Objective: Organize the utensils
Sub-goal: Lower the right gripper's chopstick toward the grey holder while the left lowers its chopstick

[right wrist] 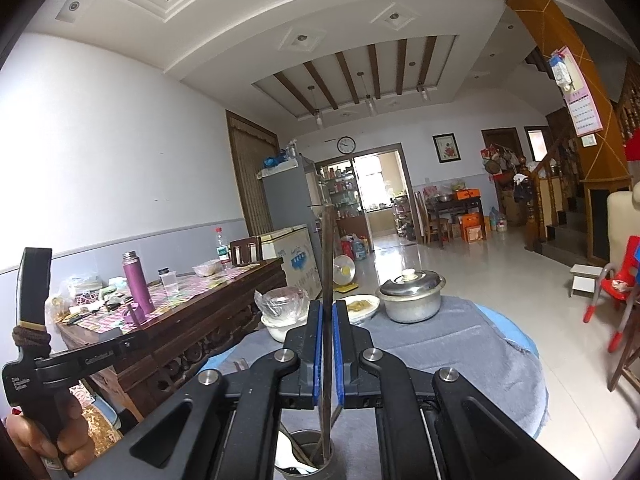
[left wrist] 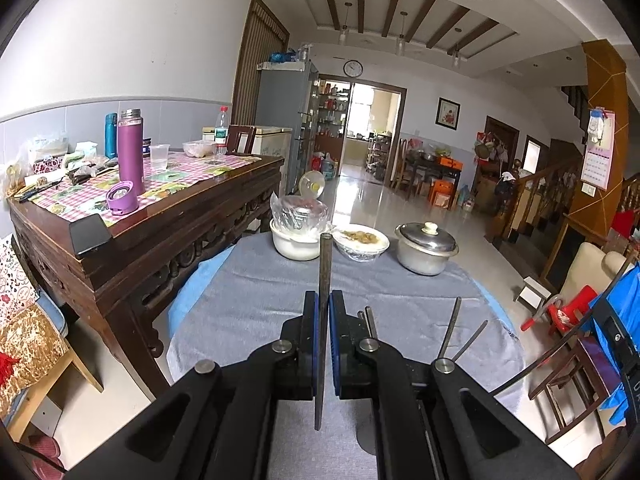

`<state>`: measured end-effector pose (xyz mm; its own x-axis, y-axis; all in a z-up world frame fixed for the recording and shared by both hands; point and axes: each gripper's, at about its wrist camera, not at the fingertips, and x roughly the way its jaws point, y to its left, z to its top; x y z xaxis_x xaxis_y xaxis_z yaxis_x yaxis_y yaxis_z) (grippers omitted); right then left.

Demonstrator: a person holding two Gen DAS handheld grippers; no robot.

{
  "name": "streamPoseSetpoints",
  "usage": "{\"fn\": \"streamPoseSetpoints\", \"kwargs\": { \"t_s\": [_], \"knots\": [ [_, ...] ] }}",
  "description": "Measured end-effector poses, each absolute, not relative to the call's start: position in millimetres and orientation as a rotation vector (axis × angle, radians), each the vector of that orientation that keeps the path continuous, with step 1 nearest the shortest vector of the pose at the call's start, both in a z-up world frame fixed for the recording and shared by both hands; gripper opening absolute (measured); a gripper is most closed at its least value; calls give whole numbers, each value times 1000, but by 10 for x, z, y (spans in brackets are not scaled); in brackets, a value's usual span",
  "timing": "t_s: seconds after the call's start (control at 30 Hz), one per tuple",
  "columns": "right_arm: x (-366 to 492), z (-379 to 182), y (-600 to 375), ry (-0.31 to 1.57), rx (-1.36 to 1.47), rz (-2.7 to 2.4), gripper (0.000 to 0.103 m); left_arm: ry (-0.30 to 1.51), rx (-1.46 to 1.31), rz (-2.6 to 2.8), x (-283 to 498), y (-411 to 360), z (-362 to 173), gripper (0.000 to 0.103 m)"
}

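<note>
- Left wrist view: left gripper [left wrist: 324, 300] pinching one chopstick [left wrist: 323, 320], long axis running near to far, tip toward the white bowl [left wrist: 290, 242]; loose chopsticks [left wrist: 454, 326] lying on the grey cloth [left wrist: 248, 288] just right of the fingers.
- Right wrist view: right gripper [right wrist: 327, 312] pinching a second chopstick [right wrist: 328, 280], near upright, lower end in the metal holder [right wrist: 310, 454] directly below, near edge; release likely next.

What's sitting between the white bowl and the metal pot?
In the left wrist view, a plate of food on the gray cloth sits between the white bowl and the lidded metal pot.
</note>
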<state>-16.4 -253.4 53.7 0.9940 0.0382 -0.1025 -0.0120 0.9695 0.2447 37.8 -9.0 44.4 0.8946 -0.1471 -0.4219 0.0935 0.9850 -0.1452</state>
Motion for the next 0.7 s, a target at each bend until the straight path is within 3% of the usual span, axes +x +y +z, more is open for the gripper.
{"fn": "streamPoseSetpoints", "kwargs": {
  "t_s": [0.7],
  "knots": [
    [-142, 554, -2416, 89, 250, 107, 6, 377, -85, -144, 282, -309, 714, 5]
  ]
}}
